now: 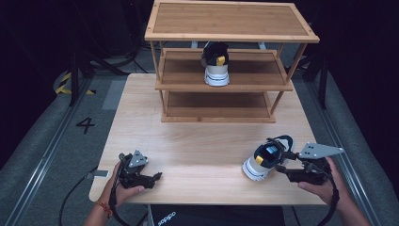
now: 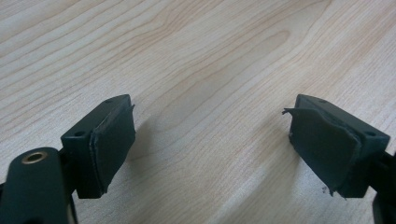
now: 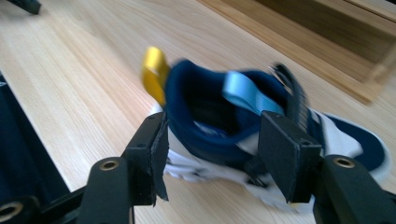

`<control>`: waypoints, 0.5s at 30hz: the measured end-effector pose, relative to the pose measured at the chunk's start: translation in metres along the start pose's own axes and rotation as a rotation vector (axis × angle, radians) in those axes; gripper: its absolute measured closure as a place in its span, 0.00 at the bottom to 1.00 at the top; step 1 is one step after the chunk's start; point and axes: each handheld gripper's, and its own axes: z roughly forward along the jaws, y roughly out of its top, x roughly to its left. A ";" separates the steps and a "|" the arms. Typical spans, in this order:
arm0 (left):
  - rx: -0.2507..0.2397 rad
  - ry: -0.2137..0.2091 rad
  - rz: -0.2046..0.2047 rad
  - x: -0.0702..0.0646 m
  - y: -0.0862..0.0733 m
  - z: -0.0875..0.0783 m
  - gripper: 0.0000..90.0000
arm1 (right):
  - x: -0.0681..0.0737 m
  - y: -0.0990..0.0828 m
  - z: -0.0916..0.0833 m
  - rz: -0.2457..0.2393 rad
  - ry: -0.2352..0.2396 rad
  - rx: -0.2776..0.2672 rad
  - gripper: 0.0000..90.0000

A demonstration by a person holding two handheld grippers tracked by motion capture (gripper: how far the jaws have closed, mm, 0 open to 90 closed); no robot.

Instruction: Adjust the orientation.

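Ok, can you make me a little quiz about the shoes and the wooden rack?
1. True or false: the white and navy sneaker on the three-level bamboo rack stands on its top shelf.
2. Which hand-held gripper has a sneaker between its jaws: A left, B right?
3. What colour is the heel loop on the sneaker on the light wooden table?

Key: 1 false, middle shelf. 2 B. 3 yellow.
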 end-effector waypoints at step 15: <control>0.001 0.000 0.001 0.000 0.000 0.000 0.17 | 0.011 0.027 0.054 0.050 0.051 0.154 0.51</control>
